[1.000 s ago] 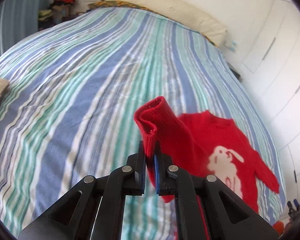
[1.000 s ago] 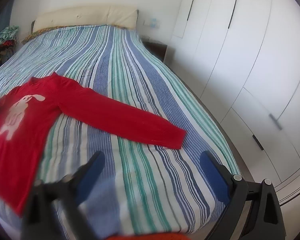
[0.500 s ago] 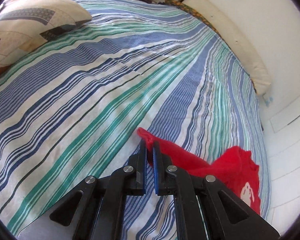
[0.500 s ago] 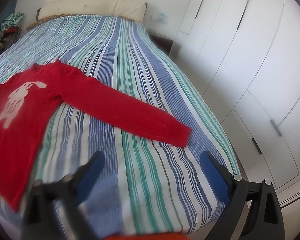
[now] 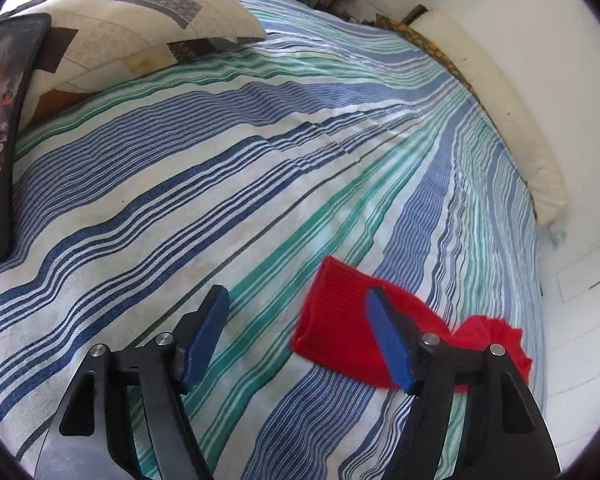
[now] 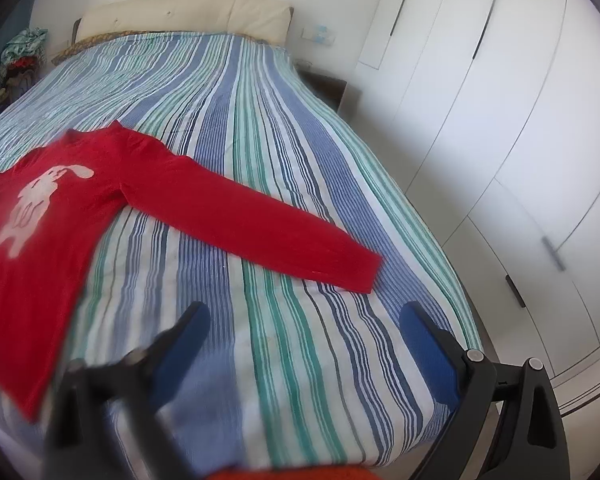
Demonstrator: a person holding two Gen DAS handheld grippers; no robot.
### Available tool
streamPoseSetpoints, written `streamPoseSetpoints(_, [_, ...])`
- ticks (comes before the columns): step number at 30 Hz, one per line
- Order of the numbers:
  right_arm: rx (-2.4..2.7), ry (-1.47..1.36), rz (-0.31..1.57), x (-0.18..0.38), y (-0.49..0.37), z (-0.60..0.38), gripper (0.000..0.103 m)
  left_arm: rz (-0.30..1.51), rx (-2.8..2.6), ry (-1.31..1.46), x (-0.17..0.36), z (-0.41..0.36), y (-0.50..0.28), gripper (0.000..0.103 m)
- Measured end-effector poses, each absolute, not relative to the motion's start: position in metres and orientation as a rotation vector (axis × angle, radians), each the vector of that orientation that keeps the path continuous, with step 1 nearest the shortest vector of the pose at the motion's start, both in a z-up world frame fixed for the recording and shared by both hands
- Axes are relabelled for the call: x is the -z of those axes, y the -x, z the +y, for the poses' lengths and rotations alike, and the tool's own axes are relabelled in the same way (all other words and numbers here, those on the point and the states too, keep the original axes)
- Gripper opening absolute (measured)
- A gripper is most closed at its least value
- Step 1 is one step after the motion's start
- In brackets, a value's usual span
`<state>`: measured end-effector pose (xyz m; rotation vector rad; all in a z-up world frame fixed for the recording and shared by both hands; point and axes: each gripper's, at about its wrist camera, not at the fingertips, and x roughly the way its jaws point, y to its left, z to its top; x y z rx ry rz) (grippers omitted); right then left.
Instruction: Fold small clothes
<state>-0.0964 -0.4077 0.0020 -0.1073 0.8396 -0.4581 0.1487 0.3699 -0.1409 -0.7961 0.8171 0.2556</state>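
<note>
A red sweater with a white rabbit print lies flat on the striped bed. One of its sleeves stretches toward the bed's right edge. In the left wrist view the cuff of the other sleeve rests on the bedspread. My left gripper hangs just over it with its jaws opening. The cuff lies partly between them and behind the right finger, and no pad presses on it. My right gripper stands open and holds nothing, above the bedspread just short of the long sleeve's end.
A patterned pillow and a dark tablet screen lie at the bed's far left. A cream headboard cushion runs along the head end. White wardrobe doors stand close to the bed's right side, with a dark nightstand beside them.
My left gripper carried the raised cuff out to the left and down onto the bed, then opened and let it go. The right gripper has barely moved.
</note>
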Motion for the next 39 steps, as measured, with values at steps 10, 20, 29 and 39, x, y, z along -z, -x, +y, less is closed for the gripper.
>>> streamPoseSetpoints(10, [0.469,0.137,0.872,0.003,0.089,-0.404,0.095,1.015,-0.06,0.551,0.152,0.33,-0.221,0.007])
streamPoseSetpoints(20, [0.455,0.182,0.882,0.006,0.086,-0.398,0.095,0.953,-0.35,0.435,0.14,0.343,-0.215,0.006])
streamPoseSetpoints(29, [0.46,0.14,0.874,0.004,0.091,-0.404,0.095,0.961,-0.325,0.507,0.132,0.352,-0.211,0.038])
streamPoseSetpoints(39, [0.452,0.131,0.864,0.002,0.09,-0.404,0.095,0.844,-0.053,0.352,0.09,0.311,-0.179,0.054])
